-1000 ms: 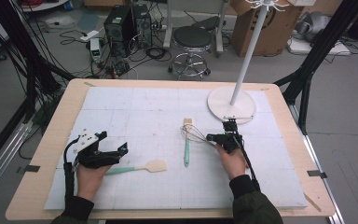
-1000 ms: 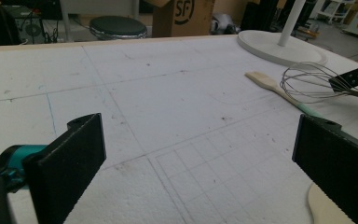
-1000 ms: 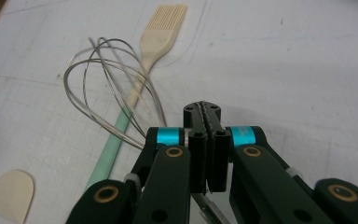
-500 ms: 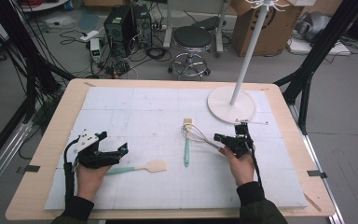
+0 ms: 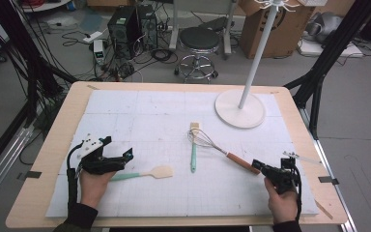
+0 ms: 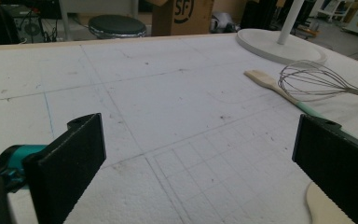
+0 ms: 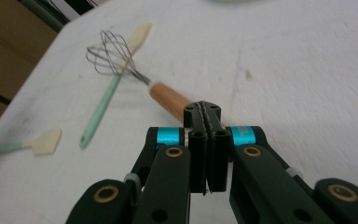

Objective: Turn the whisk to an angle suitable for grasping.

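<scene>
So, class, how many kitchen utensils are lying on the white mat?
3. A whisk lies mid-mat with its wooden handle toward the right tool; a mint-handled brush lies under its wires; a mint-handled spatula lies beside the left tool.

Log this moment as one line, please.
right gripper: jaws shut, at whisk handle end | left gripper: jaws open, over spatula | brush: untouched

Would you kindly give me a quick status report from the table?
Left gripper open over the spatula. Right gripper shut, empty, at the whisk handle's end. Nothing in the way.
</scene>
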A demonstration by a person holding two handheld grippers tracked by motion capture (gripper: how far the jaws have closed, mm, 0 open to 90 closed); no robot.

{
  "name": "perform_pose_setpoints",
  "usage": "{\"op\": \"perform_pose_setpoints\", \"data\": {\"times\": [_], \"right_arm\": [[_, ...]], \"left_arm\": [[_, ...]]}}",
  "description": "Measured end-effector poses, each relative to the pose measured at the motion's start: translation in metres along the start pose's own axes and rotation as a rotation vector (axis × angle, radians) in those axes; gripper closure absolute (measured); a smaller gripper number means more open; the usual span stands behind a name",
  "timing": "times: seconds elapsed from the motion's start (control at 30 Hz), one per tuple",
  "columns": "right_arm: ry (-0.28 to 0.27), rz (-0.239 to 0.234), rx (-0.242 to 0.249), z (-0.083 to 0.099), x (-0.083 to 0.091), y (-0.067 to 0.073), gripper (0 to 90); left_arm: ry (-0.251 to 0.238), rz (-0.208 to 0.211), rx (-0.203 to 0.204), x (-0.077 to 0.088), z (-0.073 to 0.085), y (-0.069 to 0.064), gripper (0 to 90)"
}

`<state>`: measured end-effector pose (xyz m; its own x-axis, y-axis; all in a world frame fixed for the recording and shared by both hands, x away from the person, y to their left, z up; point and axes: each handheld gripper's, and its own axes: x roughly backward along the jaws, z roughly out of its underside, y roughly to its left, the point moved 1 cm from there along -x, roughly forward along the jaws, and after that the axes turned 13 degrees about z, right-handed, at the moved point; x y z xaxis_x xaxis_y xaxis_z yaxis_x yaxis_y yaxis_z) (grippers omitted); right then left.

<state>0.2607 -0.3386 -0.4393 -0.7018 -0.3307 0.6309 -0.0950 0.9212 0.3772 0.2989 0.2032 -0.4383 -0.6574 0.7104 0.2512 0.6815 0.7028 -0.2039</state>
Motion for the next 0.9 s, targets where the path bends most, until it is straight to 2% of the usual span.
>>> {"op": "perform_pose_setpoints", "data": {"times": [0.17, 0.3, 0.53, 0.9], "right_arm": [[0.009, 0.043, -0.009, 0.018, 0.011, -0.017, 89.6], [0.033, 0.057, -0.050, 0.025, 0.012, -0.031, 89.6], [0.067, 0.077, -0.032, 0.026, 0.000, -0.025, 89.6], [0.076, 0.084, -0.036, 0.023, -0.003, -0.026, 89.6]], "left_arm": [[0.000, -0.002, 0.001, -0.001, 0.000, -0.001, 3.3], [0.001, 0.001, 0.001, -0.001, 0.000, -0.001, 3.3], [0.000, -0.001, 0.001, -0.001, 0.000, -0.001, 3.3], [0.001, 0.000, -0.003, -0.001, 0.000, -0.001, 3.3]]}}
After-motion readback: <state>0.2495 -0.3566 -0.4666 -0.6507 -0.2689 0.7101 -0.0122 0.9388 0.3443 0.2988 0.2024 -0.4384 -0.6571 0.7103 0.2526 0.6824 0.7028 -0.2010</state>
